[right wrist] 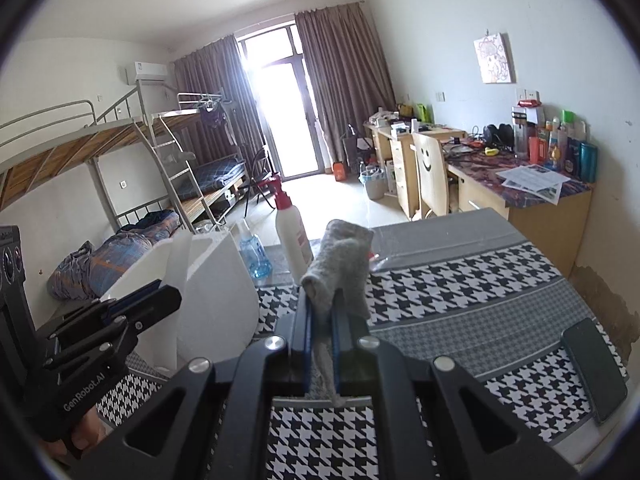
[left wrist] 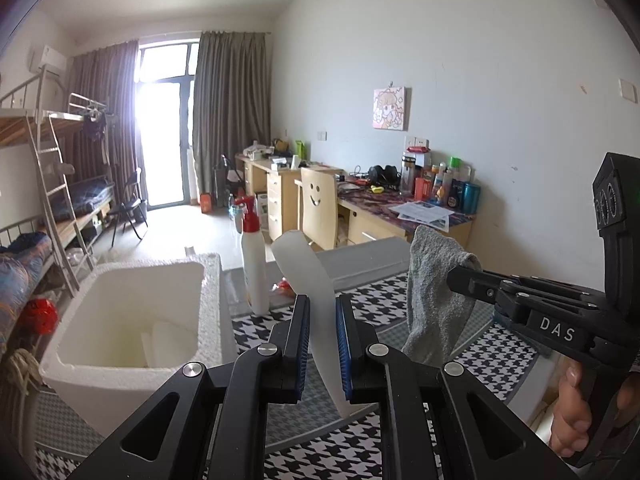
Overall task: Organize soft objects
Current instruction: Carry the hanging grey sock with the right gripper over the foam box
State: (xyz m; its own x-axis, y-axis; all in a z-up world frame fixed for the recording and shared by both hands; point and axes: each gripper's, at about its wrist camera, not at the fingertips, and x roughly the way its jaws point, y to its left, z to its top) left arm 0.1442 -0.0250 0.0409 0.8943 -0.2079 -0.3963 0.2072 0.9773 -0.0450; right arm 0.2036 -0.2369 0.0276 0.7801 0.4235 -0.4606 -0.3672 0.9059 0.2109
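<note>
While the grey sock is dangling limp off the table, the right gripper is pinching it tight at one end, jaws clamped on the knit. Just beside it, the left gripper is clenching a pale white soft strip, which is sticking up between the blue pads and drooping below them. Both pieces are hanging clear above the houndstooth tablecloth, so I'm reading this as the carry step, with the placing not yet done. Off to the left, the white foam box is sitting open on the table, looking like the likely home for these items, though that's a guess. A red-capped white bottle is standing near its corner. The next move is calling for swinging each piece over the box rim, steering clear of that bottle, before loosening the jaws.
</note>
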